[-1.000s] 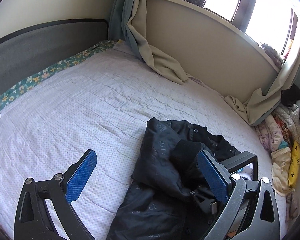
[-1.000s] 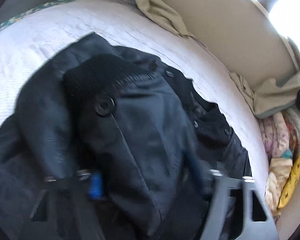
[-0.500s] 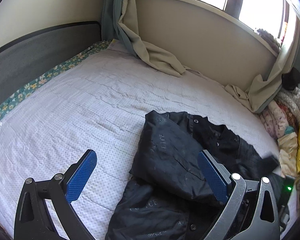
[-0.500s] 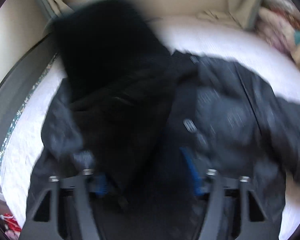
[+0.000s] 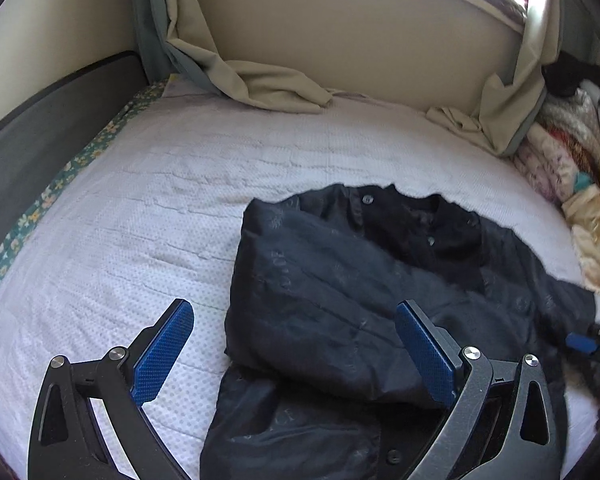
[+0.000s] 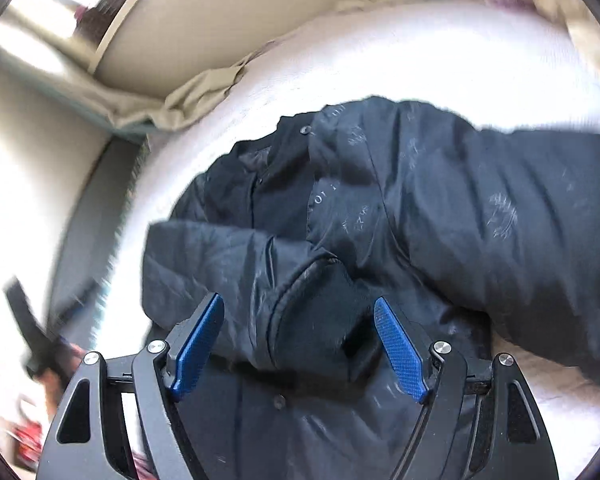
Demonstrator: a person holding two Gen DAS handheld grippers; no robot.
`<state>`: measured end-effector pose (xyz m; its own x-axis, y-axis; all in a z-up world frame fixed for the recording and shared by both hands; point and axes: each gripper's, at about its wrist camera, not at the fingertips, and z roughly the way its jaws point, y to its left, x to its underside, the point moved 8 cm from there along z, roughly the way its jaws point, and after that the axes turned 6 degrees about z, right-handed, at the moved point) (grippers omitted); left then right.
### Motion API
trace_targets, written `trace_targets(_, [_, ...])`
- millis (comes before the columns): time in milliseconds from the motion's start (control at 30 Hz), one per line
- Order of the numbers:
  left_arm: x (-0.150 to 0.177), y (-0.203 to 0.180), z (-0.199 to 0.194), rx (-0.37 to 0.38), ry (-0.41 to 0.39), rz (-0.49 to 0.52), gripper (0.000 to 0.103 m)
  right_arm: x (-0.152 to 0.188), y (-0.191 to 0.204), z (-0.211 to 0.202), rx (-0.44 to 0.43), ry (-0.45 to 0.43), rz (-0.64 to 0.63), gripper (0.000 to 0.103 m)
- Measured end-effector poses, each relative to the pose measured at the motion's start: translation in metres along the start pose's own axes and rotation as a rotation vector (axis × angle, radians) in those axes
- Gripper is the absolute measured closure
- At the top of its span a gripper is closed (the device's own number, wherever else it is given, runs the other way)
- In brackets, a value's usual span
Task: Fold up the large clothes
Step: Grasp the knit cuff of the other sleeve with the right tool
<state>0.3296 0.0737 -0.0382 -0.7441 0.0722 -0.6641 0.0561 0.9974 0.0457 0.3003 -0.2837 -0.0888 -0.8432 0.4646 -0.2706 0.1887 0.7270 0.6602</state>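
A large black jacket (image 5: 360,292) with buttons lies on the white dotted bedspread (image 5: 140,208), its sleeve folded across the body. My left gripper (image 5: 296,320) is open and empty, hovering over the jacket's left edge. In the right wrist view the jacket (image 6: 420,200) fills the middle, and a sleeve with a dark ribbed cuff (image 6: 324,316) lies between my right gripper's blue pads. My right gripper (image 6: 300,320) is open just above the cuff. It also shows at the far right of the left wrist view (image 5: 584,342).
Beige curtains (image 5: 260,84) drape onto the bed along the far wall. A grey headboard (image 5: 40,128) runs along the left. A pile of patterned clothes (image 5: 568,172) sits at the bed's right edge.
My right gripper has swung round with the sleeve, laid it across the jacket and opened. My left gripper has stayed open while its view has tilted down a little.
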Motion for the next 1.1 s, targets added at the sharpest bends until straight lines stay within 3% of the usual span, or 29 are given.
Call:
trace_targets(100, [0.015, -0.005, 0.024, 0.021, 0.092, 0.018, 0.003, 0.01, -0.025, 0.018, 0.009, 0.04, 0.112, 0.026])
trace_targets(200, [0.009, -0.001, 0.028, 0.02, 0.09, -0.006, 0.003, 0.026, -0.036, 0.048, -0.039, 0.178, 0.213, 0.027])
trace_targets(300, [0.0, 0.004, 0.029, 0.015, 0.07, -0.031, 0.003, 0.026, -0.025, 0.061, -0.059, 0.169, 0.19, 0.027])
trace_targets(400, [0.001, 0.008, 0.033, -0.002, 0.077, -0.026, 0.003, 0.024, -0.008, 0.073, -0.045, 0.166, 0.099, 0.048])
trace_targets(433, [0.001, 0.009, 0.033, -0.003, 0.082, -0.024, 0.003, 0.023, -0.003, 0.076, -0.032, 0.174, 0.068, 0.062])
trace_targets(467, [0.002, 0.009, 0.034, -0.005, 0.086, -0.021, 0.003, 0.023, 0.003, 0.078, -0.006, 0.173, 0.03, 0.07])
trace_targets(500, [0.001, 0.009, 0.034, -0.008, 0.087, -0.02, 0.003, 0.021, 0.008, 0.077, 0.022, 0.163, -0.007, 0.073])
trace_targets(567, [0.002, 0.01, 0.036, -0.007, 0.09, -0.024, 0.003, 0.012, 0.019, 0.075, 0.059, 0.136, -0.075, 0.089])
trace_targets(633, [0.003, 0.009, 0.038, -0.008, 0.094, -0.021, 0.003, -0.006, 0.029, 0.065, 0.086, 0.078, -0.151, 0.097])
trace_targets(833, [0.01, 0.006, 0.055, -0.047, 0.11, 0.024, 0.003, -0.054, 0.05, 0.044, 0.143, -0.097, -0.322, 0.097])
trace_targets(967, [0.024, 0.005, 0.08, -0.083, 0.171, 0.054, 0.003, -0.06, 0.031, 0.055, 0.172, -0.116, -0.314, 0.097])
trace_targets(1100, [0.037, 0.006, 0.1, -0.077, 0.221, 0.039, 0.003, -0.058, 0.001, 0.083, 0.248, -0.069, -0.27, 0.094])
